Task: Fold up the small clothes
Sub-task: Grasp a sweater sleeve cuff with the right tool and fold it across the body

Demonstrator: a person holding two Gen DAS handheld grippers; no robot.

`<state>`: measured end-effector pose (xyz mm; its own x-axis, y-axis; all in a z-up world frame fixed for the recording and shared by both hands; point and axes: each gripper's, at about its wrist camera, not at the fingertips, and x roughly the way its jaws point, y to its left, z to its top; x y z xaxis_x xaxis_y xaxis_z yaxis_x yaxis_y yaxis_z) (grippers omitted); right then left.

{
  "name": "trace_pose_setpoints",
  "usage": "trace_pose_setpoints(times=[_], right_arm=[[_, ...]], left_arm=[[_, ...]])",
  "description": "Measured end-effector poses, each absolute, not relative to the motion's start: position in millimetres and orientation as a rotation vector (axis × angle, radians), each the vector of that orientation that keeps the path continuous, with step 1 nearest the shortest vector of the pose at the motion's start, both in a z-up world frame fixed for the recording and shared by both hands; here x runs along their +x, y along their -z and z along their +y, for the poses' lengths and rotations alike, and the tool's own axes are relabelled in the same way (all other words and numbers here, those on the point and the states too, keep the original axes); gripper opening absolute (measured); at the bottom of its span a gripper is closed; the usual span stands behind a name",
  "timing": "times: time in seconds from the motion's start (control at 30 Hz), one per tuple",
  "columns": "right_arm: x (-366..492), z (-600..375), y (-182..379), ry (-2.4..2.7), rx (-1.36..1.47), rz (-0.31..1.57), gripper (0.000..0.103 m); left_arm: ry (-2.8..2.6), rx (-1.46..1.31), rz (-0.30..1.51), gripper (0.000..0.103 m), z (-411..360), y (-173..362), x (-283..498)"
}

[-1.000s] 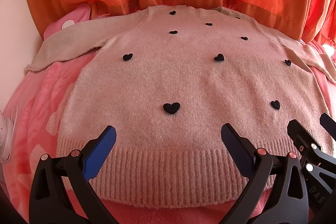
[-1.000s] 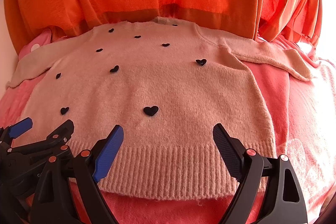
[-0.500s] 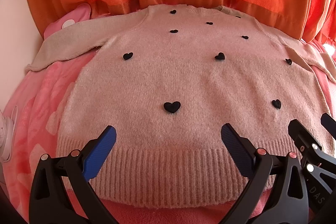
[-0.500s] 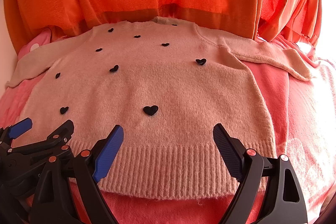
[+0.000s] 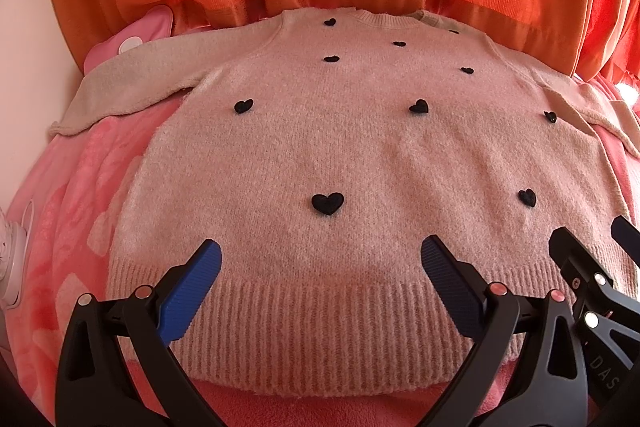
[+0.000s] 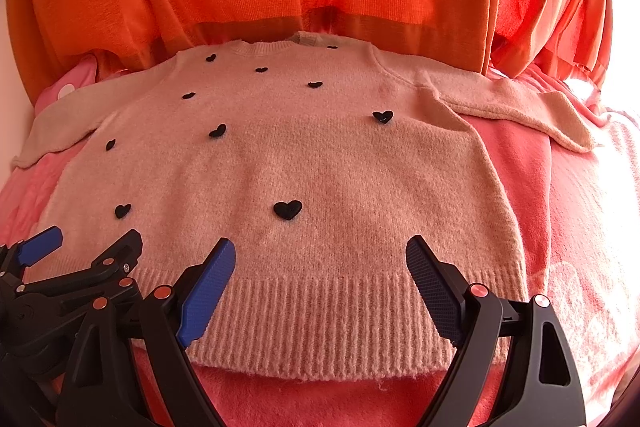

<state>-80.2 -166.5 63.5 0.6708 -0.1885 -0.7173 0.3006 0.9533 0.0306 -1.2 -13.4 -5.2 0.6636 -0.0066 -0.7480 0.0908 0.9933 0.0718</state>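
Pink knit sweater (image 5: 352, 155) lies flat, front up, on pink blanket (image 5: 80, 195), neck at 12 o'clock. Left gripper (image 5: 320, 279) and right gripper (image 6: 320, 275) both spread wide, empty, above ribbed hem (image 6: 320, 323). Likely soft, light, stretchy; best pinch hem corners.

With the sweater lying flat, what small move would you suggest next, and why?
Probably lower the open left claw onto the left sleeve of the beige knitted sweater with black hearts: it lies spread flat, unfolded, and neither claw holds anything.
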Motion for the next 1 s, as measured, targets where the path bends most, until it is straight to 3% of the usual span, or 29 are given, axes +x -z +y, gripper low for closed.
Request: trace_pose_setpoints(times=[1.0], right_arm=[[-78.3, -172.7, -62.8, 0.244, 0.173, 0.81, 0.085]], left_arm=[[0.088, 0.082, 0.865, 0.098, -8.9, 4.3, 0.4]])
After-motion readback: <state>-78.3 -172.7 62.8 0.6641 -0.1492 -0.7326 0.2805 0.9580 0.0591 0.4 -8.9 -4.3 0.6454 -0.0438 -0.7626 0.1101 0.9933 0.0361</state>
